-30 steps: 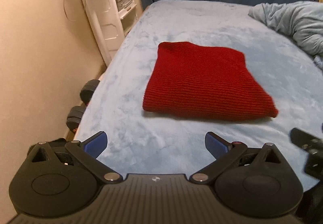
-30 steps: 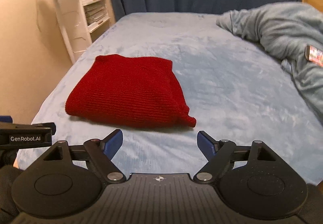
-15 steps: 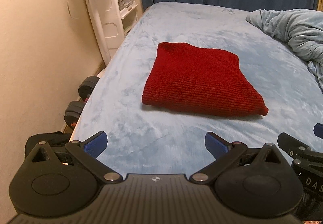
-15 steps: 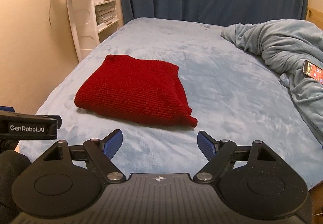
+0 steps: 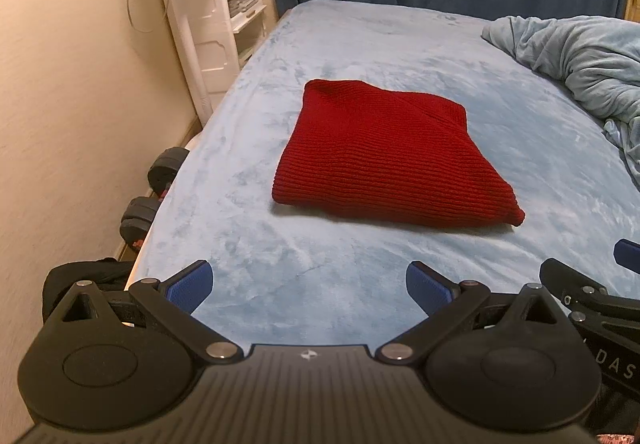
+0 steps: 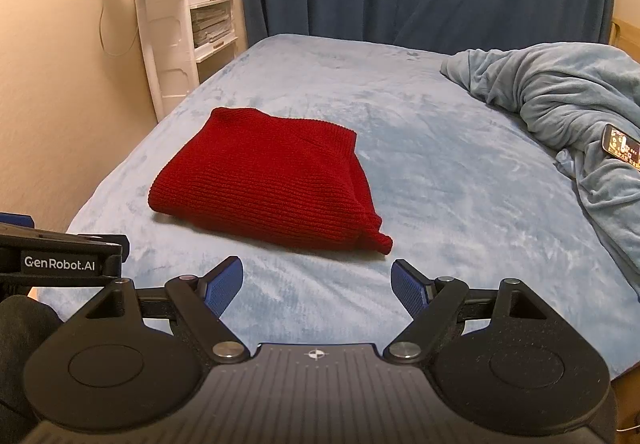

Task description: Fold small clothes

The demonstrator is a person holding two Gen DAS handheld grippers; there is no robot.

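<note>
Change: both views sit a bit further back vs a sec ago; more wall + curtain shows, knit looks smaller. Nothing else shifted.
Knit: red knit garment (image 5: pixel 388 160) already folded to a neat block, flat on bed (image 5: pixel 360 284), mid-frame, slightly left of centre in R view.
L gripper (image 5: pixel 308 284): jaws wide, empty, bottom of frame, apart from knit.
R gripper (image 6: pixel 318 286): jaws wide, empty, nr knit's near-right corner, not touching.
Meaning: prob. fold done, hands backing off.
Other: blanket (image 6: pixel 560 104) + phone (image 6: pixel 622 144), right edge.
</note>
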